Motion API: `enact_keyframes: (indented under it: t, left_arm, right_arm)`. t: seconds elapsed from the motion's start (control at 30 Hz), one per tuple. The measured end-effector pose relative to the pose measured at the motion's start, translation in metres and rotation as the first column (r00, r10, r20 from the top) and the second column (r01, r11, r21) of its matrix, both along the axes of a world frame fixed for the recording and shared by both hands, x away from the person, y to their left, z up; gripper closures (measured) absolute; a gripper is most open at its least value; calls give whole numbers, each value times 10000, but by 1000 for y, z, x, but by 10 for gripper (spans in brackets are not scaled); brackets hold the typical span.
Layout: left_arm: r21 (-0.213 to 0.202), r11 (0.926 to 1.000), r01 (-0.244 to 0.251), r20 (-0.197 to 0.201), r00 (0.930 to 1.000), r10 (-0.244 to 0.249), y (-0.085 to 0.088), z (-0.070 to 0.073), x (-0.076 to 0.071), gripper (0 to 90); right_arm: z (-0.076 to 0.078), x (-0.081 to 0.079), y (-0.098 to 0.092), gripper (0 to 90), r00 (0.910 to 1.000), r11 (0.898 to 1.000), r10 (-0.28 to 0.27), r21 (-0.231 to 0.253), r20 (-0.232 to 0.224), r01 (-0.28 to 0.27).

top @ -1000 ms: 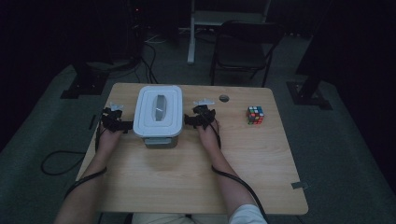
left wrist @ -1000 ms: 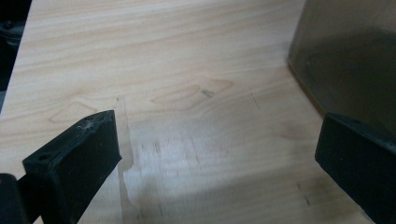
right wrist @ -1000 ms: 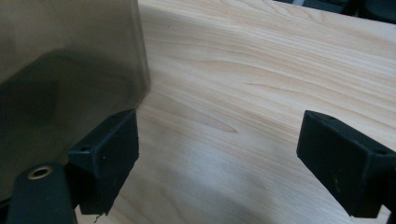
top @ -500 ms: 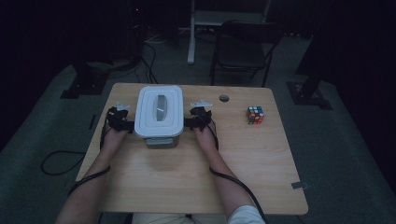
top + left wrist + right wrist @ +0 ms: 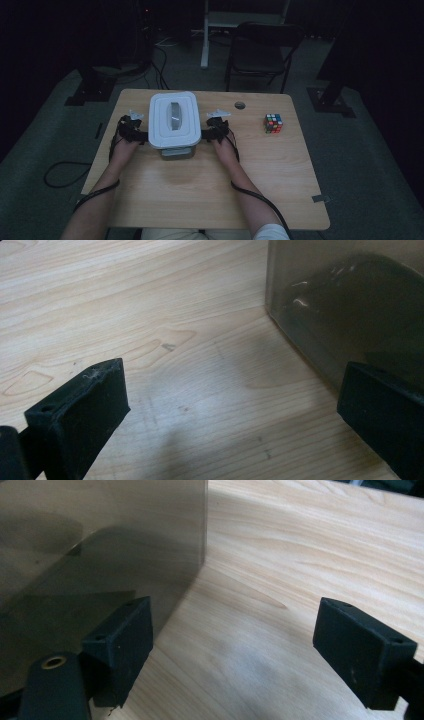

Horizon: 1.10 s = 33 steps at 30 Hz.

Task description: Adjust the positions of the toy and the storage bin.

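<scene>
A lidded box (image 5: 174,125) stands on the table (image 5: 200,190) toward its far left, with a cube (image 5: 273,123) well apart to its right. The left gripper (image 5: 136,131) sits just beside the box's left wall and the right gripper (image 5: 210,131) just beside its right wall; the left gripper view shows the left jaws spread wide over bare wood with nothing between them, the box's smoky wall by one jaw. The right jaws have just been closing yet gape wide, holding nothing, one jaw against or just beside the box wall (image 5: 100,555)
</scene>
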State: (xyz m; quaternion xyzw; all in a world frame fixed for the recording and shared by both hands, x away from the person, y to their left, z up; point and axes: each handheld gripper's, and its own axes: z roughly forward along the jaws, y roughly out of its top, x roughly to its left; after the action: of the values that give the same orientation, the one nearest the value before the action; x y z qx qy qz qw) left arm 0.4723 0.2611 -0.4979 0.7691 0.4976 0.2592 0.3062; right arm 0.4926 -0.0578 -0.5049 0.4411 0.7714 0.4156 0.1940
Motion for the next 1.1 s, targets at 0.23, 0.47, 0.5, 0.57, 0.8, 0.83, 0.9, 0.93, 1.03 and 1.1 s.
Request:
enact_keyframes:
  t: [0.23, 0.47, 0.5, 0.57, 0.8, 0.83, 0.9, 0.93, 1.03, 1.1]
  left_arm:
    - [20, 10000, 88, -147, 9999, -88, -9, 1, -1, 7]
    - [-113, 9995, 293, -242, 9993, -296, -19, 0, -3, 7]
    - [-102, 9992, 389, -244, 9989, -391, -23, 0, -4, 8]
    - [-115, 9990, 442, -305, 9985, -446, -25, 0, -5, 7]
    - [-54, 9968, 795, -345, 9962, -796, -41, 2, -11, 8]
    - [-7, 9965, 842, -338, 9959, -841, -44, 3, -12, 8]
    - [14, 9956, 937, -431, 9947, -935, -50, 4, -13, 13]
    - [98, 9948, 1018, -409, 9940, -1014, -53, 5, -15, 17]
    - [318, 9925, 1183, -360, 9925, -1172, -62, 6, -18, 17]
    - [323, 9914, 1265, -390, 9914, -1252, -67, 7, -19, 17]
  right_arm:
    - [1, -4, -10, 168, 9998, 9998, 155, 92, -128, -154]
    - [1, -13, -24, 168, 9996, 9996, 279, 0, -7, -279]
    - [1, -16, -28, 168, 9996, 9996, 284, -43, -6, -284]
    - [2, -16, -30, 168, 9996, 9995, 298, -52, -17, -298]
    - [3, -30, -48, 168, 9990, 9990, 444, -87, 102, -443]
    - [3, -32, -50, 168, 9989, 9989, 442, -144, 130, -440]
    - [3, -35, -56, 168, 9989, 9988, 458, -167, 141, -455]
    - [3, -37, -59, 168, 9990, 9990, 416, -177, 164, -414]
    - [3, -41, -67, 168, 9993, 9992, 352, -176, 150, -349]
    - [2, -44, -72, 168, 9993, 9993, 326, -172, 180, -322]
